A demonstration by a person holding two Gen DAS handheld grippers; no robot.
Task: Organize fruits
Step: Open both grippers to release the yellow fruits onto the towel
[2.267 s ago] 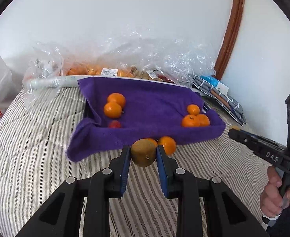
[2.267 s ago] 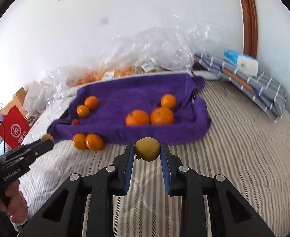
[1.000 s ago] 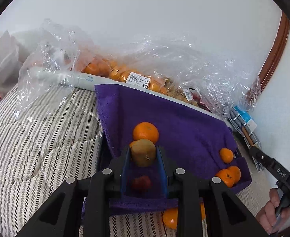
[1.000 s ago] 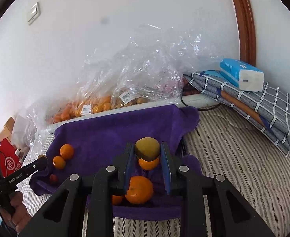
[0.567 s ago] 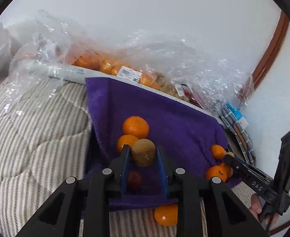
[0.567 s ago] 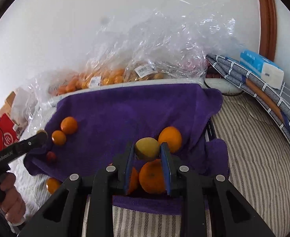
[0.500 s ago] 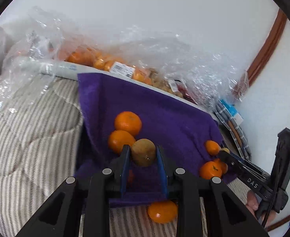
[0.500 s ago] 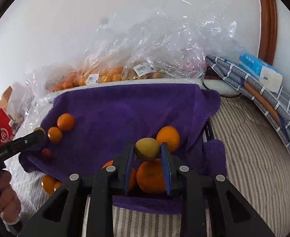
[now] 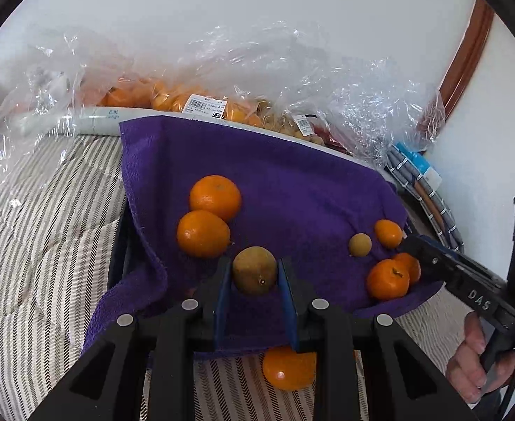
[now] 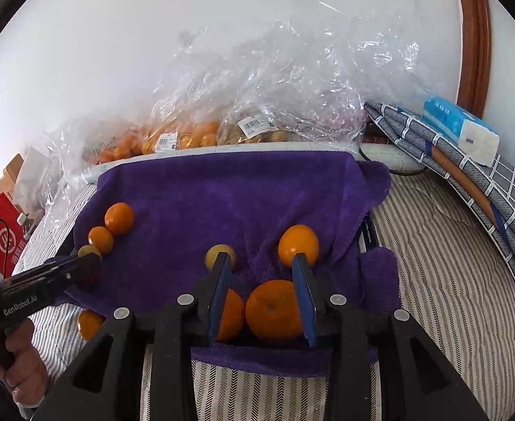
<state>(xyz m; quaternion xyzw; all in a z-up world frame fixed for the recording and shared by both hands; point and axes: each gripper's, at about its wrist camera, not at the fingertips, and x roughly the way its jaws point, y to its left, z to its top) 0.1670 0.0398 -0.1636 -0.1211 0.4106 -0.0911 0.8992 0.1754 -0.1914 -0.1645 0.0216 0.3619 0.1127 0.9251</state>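
Note:
My left gripper (image 9: 253,273) is shut on a brown-green round fruit (image 9: 254,269) and holds it over the near left part of the purple towel (image 9: 292,189). Two oranges (image 9: 208,217) lie just beyond it. My right gripper (image 10: 261,263) is open and empty above the towel (image 10: 222,193). The small yellow fruit (image 10: 218,253) lies on the towel by its left fingertip and also shows in the left wrist view (image 9: 359,244). Three oranges (image 10: 275,303) lie around the right gripper.
Clear plastic bags of fruit (image 9: 201,101) lie behind the towel along the white wall. Folded checked cloths with a tissue pack (image 10: 460,133) lie at the right. One orange (image 9: 287,368) sits on the striped quilt (image 9: 29,263) below the towel's front edge.
My right gripper has opened and let go of the yellow fruit, which now lies on the towel. My left gripper still holds its fruit and has drifted a little right over the towel.

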